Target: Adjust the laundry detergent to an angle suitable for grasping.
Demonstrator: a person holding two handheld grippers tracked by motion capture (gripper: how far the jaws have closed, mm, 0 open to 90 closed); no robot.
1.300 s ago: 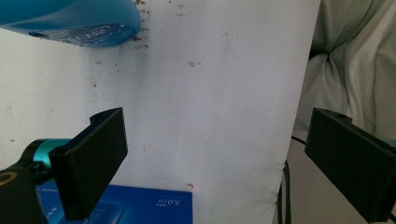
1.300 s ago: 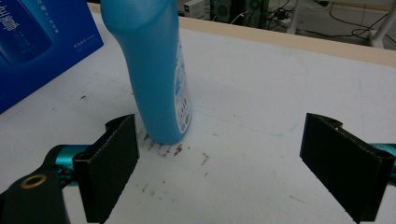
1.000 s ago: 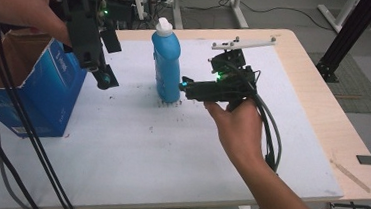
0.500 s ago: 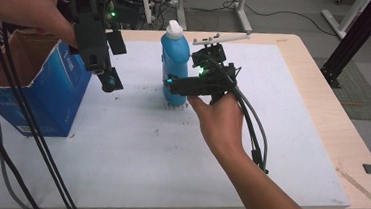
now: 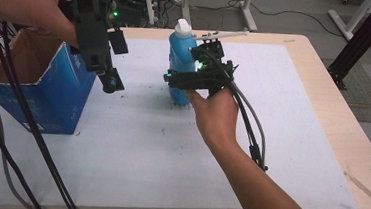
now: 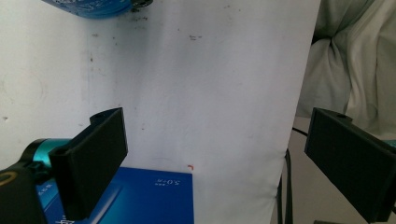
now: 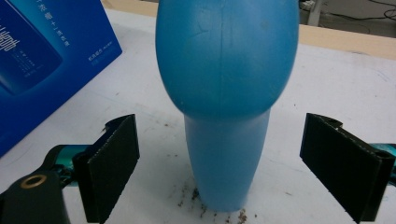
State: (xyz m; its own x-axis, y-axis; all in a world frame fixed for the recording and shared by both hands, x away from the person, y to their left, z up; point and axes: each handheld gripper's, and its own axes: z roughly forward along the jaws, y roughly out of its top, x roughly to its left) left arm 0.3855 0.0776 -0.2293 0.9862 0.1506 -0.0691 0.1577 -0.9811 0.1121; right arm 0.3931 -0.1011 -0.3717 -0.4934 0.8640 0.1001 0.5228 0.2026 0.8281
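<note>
Lab: cables (image 5: 261,10), rig stands (image 5: 244,9)

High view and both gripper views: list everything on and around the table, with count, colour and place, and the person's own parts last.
bottle: one, blue with a white cap, upright mid-table, between the right gripper's open jaws.
box: one, blue carton with an open top, at the table's left.
mat: one, white, covering the table top.
table: one, light wood, its rim bare at right.
left gripper: one, black, above the box's right edge, jaws open.
right gripper: one, black, at the bottle, jaws open.
hands: two, each holding a gripper.
</note>
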